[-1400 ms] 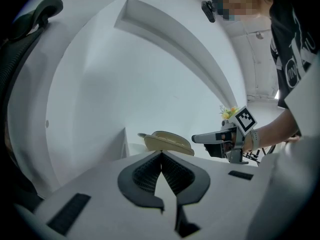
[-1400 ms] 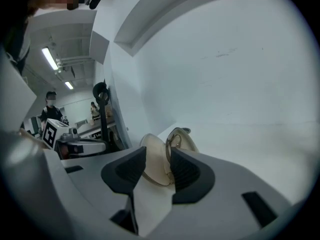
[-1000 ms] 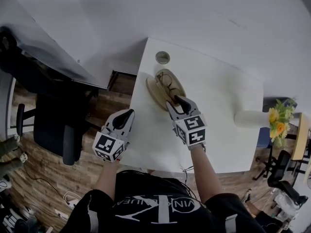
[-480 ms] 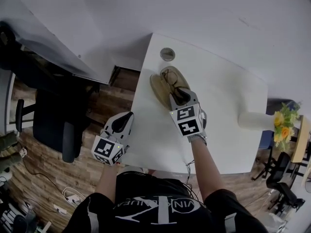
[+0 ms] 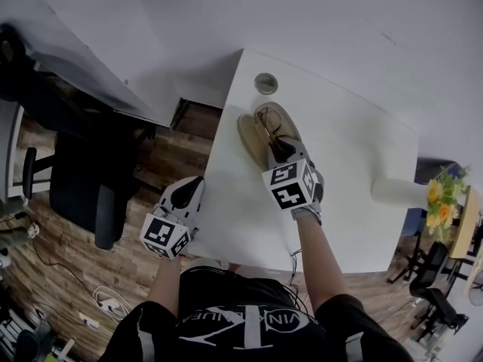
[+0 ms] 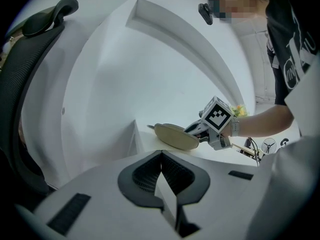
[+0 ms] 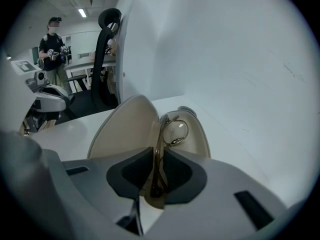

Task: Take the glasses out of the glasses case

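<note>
The tan glasses case (image 5: 255,133) lies open on the white table (image 5: 355,164), lid folded out to the left. The thin-rimmed glasses (image 7: 172,132) stand inside its shell. My right gripper (image 5: 281,151) points steeply down into the near end of the case. Its jaws have just been closing, and in the right gripper view (image 7: 159,159) the pads pinch the glasses' frame. My left gripper (image 5: 190,188) hangs off the table's left edge, shut and holding nothing; from its own view (image 6: 161,156) the case (image 6: 175,135) shows ahead.
A round cable grommet (image 5: 266,83) sits just beyond the case. A white vase (image 5: 392,189) with yellow flowers (image 5: 438,200) stands at the table's right edge. A black office chair (image 5: 83,194) is on the floor to the left. A person (image 7: 52,54) stands far behind.
My right gripper has dipped into the case, rolled, and its jaws have closed onto the glasses' frame. The left gripper has sunk slightly beside the table.
</note>
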Demonstrator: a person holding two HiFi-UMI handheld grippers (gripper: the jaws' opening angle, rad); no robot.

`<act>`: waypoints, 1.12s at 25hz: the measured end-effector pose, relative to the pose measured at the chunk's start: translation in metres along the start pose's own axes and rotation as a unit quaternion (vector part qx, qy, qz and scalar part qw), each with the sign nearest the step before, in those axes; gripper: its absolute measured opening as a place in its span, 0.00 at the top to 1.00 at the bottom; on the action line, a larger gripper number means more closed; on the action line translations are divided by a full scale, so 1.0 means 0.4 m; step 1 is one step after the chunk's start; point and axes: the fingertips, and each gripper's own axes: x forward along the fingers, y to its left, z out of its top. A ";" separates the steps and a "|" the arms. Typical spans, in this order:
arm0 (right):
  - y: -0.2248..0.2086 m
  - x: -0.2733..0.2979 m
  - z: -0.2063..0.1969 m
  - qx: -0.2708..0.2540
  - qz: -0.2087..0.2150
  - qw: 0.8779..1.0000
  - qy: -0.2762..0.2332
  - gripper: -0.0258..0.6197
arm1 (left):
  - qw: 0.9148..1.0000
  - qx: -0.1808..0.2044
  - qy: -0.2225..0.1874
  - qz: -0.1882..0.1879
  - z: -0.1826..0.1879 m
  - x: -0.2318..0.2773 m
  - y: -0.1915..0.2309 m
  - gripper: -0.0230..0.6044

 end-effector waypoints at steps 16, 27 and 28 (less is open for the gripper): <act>-0.006 -0.045 0.039 0.056 0.013 0.996 -0.070 0.90 | 1.000 0.014 -0.001 -0.022 0.010 0.002 -0.038 0.94; 0.005 -0.109 0.080 0.092 0.030 0.989 -0.114 0.90 | 0.999 0.033 -0.010 -0.026 0.057 -0.006 -0.039 0.94; 0.005 -0.117 0.084 0.096 0.030 0.988 -0.121 0.90 | 0.999 0.036 -0.011 -0.027 0.064 -0.006 -0.037 0.94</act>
